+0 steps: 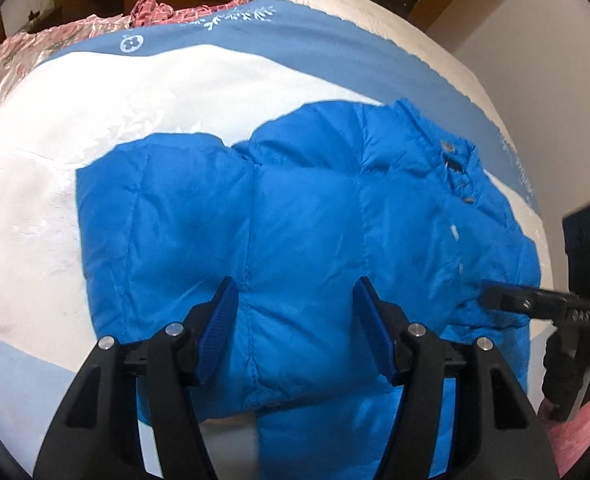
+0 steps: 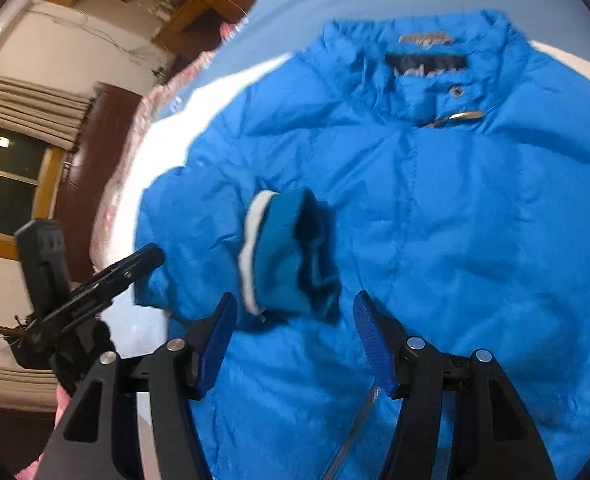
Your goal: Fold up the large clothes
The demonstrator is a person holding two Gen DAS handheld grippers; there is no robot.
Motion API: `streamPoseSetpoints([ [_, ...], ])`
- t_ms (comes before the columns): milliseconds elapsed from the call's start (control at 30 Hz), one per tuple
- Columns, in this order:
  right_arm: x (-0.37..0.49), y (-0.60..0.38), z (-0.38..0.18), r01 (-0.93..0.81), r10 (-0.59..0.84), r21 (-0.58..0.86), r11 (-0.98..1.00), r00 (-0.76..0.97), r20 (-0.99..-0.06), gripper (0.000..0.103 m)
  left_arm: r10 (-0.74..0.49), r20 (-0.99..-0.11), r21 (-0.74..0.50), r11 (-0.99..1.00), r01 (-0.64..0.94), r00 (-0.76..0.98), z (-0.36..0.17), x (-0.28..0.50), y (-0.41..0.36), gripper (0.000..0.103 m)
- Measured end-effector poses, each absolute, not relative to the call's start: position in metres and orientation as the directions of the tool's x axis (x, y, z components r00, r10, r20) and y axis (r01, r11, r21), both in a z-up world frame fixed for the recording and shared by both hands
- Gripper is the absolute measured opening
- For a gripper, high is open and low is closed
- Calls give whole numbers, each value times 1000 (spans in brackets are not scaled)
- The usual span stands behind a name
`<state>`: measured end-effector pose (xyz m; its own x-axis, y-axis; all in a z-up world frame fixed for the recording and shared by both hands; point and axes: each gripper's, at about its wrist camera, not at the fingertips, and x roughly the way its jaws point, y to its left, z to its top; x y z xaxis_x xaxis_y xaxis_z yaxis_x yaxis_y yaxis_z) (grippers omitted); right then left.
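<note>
A bright blue puffer jacket lies flat on the bed, collar toward the right in the left wrist view. In the right wrist view the jacket lies front up, collar at the top, zipper down the middle. One sleeve is folded across the front, its cuff with a white stripe lying on the chest. My left gripper is open above the jacket, holding nothing. My right gripper is open just below the cuff, holding nothing. Each gripper shows in the other's view, the right and the left.
The bed has a blue and white cover and a pink patterned quilt at its far edge. A white wall lies past the bed. A window with curtains and a dark cabinet stand beside the bed.
</note>
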<state>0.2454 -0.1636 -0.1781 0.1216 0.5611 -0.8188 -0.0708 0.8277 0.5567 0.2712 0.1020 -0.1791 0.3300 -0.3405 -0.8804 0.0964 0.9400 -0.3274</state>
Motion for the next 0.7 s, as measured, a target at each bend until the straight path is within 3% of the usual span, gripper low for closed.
streamPoseSetpoints([
  [67,249,-156,-186,-78,573,567,820,105,-813,56,-341,-881,-328,940,97,329,-186,272,104,60],
  [133,252,-151,-190,-87,591,585,807,99,-801,40,-344,-880,-331,939,95,328,-186,271,104,60],
  [200,253,-149,-191,-90,595,588,804,103,-797,16,-339,-882,-328,940,90,328,-184,271,104,60],
  [233,252,-150,-189,-92,598,591,802,108,-794,13,-335,-883,-324,942,89,328,-181,270,105,60],
  [533,234,-237,-128,-49,552,567,823,312,-774,11,-360,-831,-336,932,133,425,-128,265,102,60],
  [700,205,-315,-114,63,413,475,878,405,-816,11,-377,-833,-329,926,186,404,-129,271,75,60],
])
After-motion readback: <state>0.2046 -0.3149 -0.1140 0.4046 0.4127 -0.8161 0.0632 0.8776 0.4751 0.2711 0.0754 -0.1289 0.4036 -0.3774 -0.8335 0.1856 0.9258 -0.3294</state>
